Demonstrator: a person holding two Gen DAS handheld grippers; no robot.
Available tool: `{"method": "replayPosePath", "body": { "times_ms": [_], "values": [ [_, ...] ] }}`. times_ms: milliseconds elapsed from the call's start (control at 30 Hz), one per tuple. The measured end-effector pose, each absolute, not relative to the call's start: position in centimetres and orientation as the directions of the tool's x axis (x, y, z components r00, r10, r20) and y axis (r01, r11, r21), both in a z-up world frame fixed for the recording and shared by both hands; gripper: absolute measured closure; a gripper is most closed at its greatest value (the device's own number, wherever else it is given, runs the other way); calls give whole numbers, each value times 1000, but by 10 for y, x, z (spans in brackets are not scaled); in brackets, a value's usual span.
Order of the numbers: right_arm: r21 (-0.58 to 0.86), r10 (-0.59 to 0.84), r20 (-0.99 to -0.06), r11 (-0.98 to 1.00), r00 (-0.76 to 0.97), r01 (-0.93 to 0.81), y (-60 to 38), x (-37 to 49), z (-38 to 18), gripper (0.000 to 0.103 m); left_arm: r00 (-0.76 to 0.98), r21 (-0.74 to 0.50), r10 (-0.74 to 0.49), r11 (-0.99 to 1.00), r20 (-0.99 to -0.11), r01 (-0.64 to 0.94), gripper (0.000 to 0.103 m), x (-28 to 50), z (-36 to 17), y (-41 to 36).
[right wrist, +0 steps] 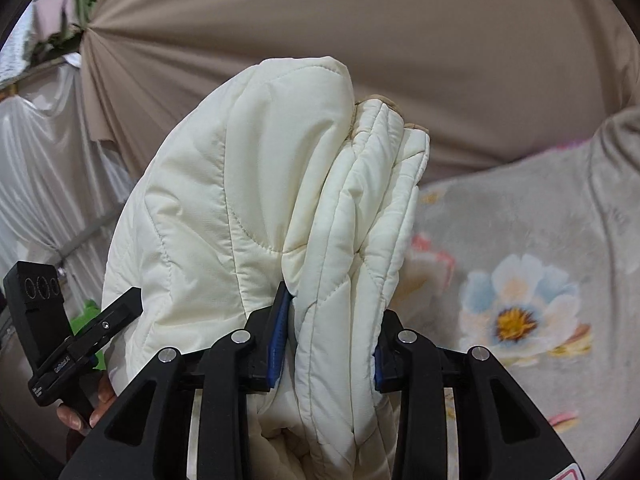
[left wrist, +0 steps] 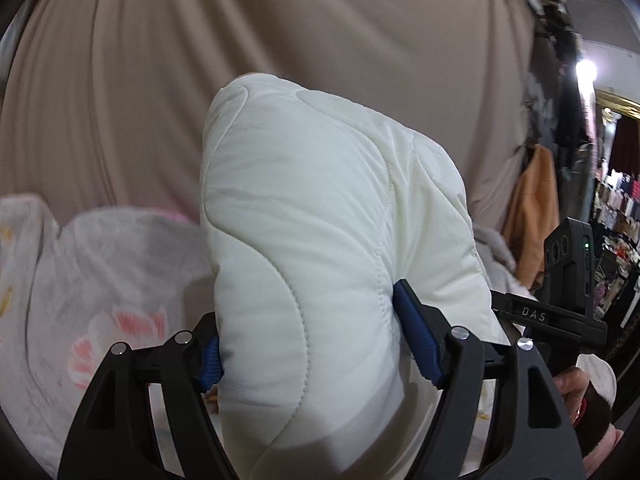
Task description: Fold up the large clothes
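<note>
A cream-white quilted padded jacket (left wrist: 320, 208) fills the middle of the left wrist view, bunched up and lifted. My left gripper (left wrist: 308, 344) is shut on a thick fold of it, blue pads pressing both sides. In the right wrist view the same jacket (right wrist: 248, 200) stands as a folded stack of several layers. My right gripper (right wrist: 332, 340) is shut on the right-hand layers. The other gripper shows at the edge of each view: the right gripper (left wrist: 568, 280) and the left gripper (right wrist: 52, 320).
A grey fleece blanket with flower prints (right wrist: 520, 280) covers the surface below; it also shows in the left wrist view (left wrist: 100, 280). A beige curtain (left wrist: 280, 40) hangs behind. Shop racks with clothes (left wrist: 616, 216) stand at far right.
</note>
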State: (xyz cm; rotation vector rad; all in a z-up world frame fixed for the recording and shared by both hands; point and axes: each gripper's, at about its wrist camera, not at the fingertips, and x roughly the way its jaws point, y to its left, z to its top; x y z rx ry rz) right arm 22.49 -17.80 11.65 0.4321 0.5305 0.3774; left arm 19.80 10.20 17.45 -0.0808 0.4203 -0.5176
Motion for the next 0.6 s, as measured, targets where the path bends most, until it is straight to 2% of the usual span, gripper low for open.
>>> {"method": "replayPosePath", "body": {
  "times_ms": [233, 333, 400, 500, 600],
  "values": [
    [479, 406, -607, 873, 683, -93, -158, 303, 11, 69, 699, -245, -442, 896, -563, 370, 31, 285, 59, 114],
    [489, 411, -591, 867, 694, -97, -166, 306, -12, 57, 710, -266, -447, 895, -545, 359, 25, 289, 36, 121],
    [494, 415, -599, 865, 685, -92, -170, 307, -10, 54, 707, -268, -448, 894, -547, 359, 24, 289, 37, 122],
    [435, 336, -616, 899, 713, -48, -174, 296, 11, 54, 711, -233, -412, 911, -569, 342, 23, 282, 50, 121],
    [341, 235, -539, 939, 809, -45, -175, 259, 58, 54, 768, -137, -301, 952, -566, 273, 25, 263, 73, 123]
  ]
}}
